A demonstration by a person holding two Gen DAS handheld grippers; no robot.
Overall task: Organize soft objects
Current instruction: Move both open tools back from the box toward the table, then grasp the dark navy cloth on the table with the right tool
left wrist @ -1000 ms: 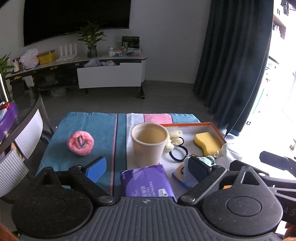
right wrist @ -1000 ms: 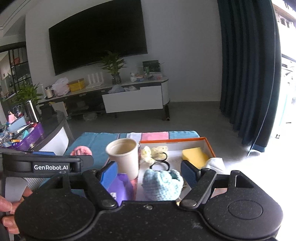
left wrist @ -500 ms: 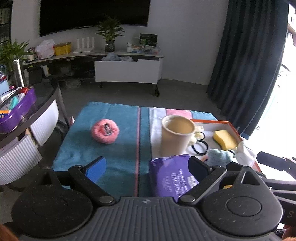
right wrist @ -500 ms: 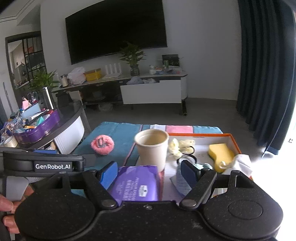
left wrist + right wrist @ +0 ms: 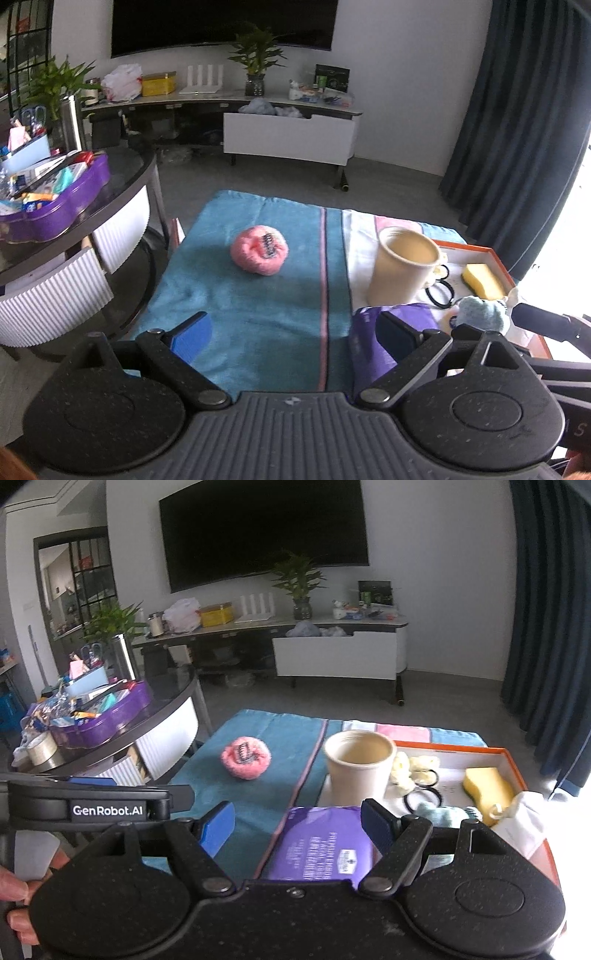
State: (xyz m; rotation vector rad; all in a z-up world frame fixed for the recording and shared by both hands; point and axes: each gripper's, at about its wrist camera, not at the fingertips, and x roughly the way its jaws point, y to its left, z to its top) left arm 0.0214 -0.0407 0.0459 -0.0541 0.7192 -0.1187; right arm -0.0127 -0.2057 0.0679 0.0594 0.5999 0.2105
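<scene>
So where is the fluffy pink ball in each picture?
Left wrist: pink ball sits mid-picture on the teal towel, left of the cup.
Right wrist: pink ball is left of centre on the towel.
Shared landmark: the cup.

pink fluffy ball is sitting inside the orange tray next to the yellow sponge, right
Not quite. The pink fluffy ball lies on the teal towel, left of the beige cup, outside the orange tray. The yellow sponge is in the tray. The right wrist view shows it.

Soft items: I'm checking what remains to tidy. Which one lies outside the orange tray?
The pink fluffy hair clip, alone on the teal towel. The yellow sponge and the light blue knitted piece lie in the orange tray.
</scene>
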